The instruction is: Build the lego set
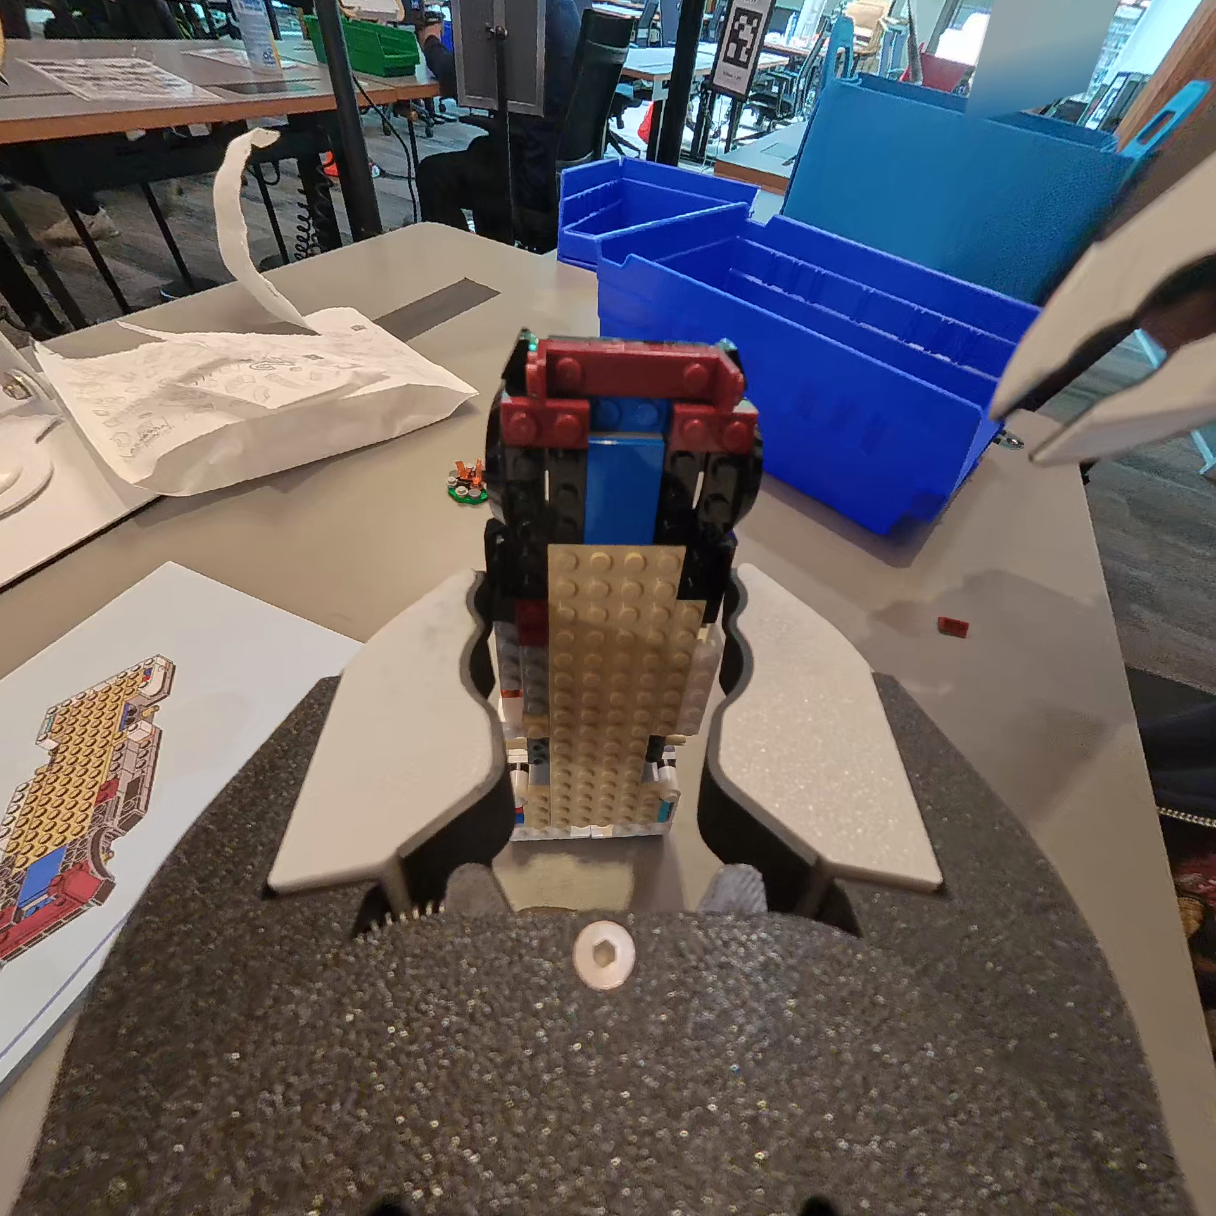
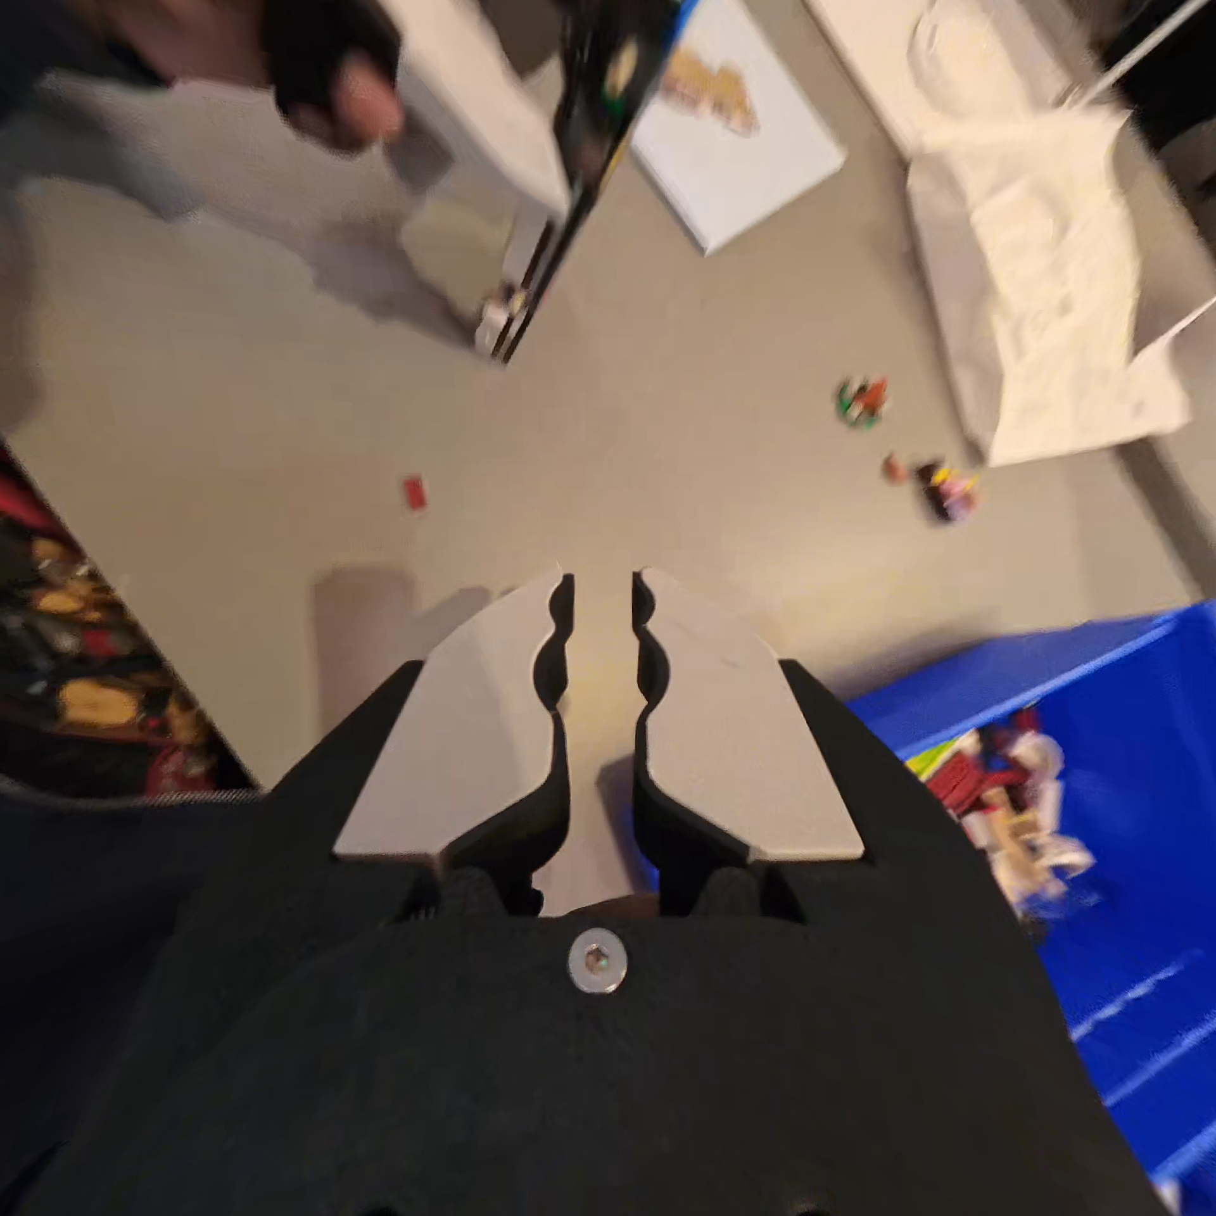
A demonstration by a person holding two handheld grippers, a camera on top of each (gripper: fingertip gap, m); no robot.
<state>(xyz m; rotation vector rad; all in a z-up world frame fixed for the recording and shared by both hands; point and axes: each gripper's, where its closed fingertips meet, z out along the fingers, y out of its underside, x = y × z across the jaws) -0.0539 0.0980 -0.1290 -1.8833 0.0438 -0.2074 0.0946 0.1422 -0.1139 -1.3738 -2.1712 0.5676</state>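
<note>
My left gripper (image 1: 608,579) is shut on a brick-built model (image 1: 618,658) with a tan studded plate, a black and blue middle and dark red bricks at its far end. Both pads press its sides and it points away from me above the grey table (image 1: 368,526). In the right wrist view the model (image 2: 579,164) shows blurred at the top. My right gripper (image 2: 602,579) hovers over bare table with its jaws a narrow gap apart and nothing between them. It also shows in the left wrist view (image 1: 1086,368) at the upper right. A small red brick (image 1: 952,626) (image 2: 414,492) lies loose on the table.
Blue bins (image 1: 822,368) stand at the back right; one (image 2: 1118,822) holds loose bricks. A green round piece with orange parts (image 1: 468,483) (image 2: 862,401) and a small figure (image 2: 941,490) lie on the table. A printed picture sheet (image 1: 99,757) and a white paper bag (image 1: 250,388) lie at the left.
</note>
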